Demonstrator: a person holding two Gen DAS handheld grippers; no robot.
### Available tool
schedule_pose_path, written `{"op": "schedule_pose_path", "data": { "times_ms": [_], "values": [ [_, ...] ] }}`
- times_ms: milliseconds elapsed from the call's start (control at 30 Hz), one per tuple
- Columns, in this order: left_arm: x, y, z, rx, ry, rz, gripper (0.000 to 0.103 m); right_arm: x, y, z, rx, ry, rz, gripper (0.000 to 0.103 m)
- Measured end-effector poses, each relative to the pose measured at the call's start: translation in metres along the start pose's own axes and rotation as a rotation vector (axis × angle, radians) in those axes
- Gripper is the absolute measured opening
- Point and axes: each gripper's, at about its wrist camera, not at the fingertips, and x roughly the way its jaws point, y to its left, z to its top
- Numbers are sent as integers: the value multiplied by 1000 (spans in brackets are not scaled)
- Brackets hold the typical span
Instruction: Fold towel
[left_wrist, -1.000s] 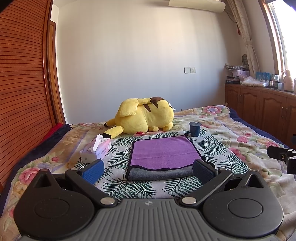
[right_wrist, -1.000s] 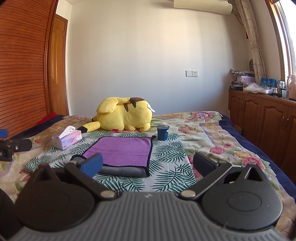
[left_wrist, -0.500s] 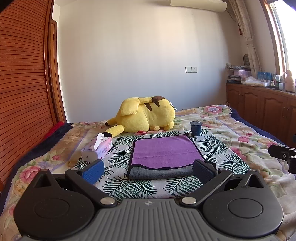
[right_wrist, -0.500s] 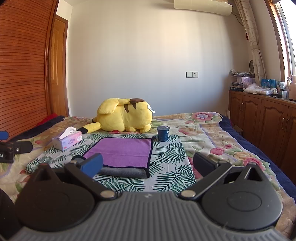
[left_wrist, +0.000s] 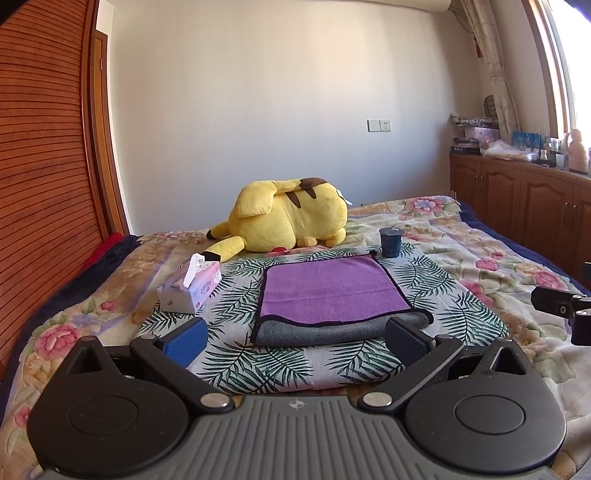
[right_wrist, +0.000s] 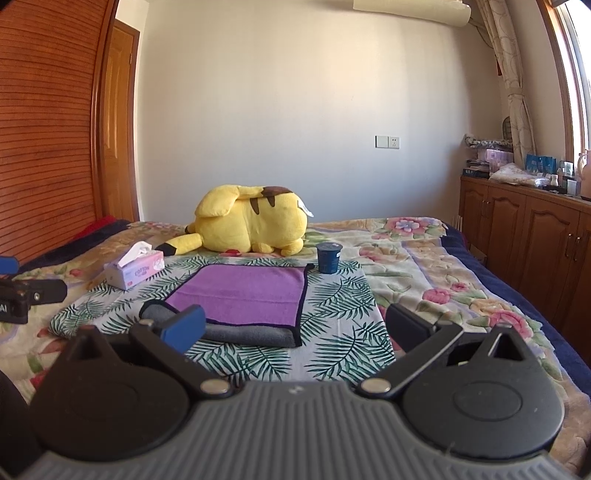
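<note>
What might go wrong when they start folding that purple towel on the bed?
Two risks, I'd guess. The small dark cup stands right beside the far corner of the towel, so lifting or swinging that corner might tip it. The towel already lies in layers, purple over grey, so the open jaws of either gripper may pinch only the top layer or snag the leaf-print cloth underneath.

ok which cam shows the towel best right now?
Left wrist: the towel sits centred between the open fingers, all edges visible. Right wrist shows the towel off to the left, its near-left corner hidden behind the blue finger pad.
</note>
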Motion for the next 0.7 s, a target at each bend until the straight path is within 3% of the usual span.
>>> {"op": "schedule_pose_path", "data": {
  "times_ms": [700],
  "values": [
    [69,20,10,49,109,-23,87,61,6,-4,-53,142,63,103]
  ]
}}
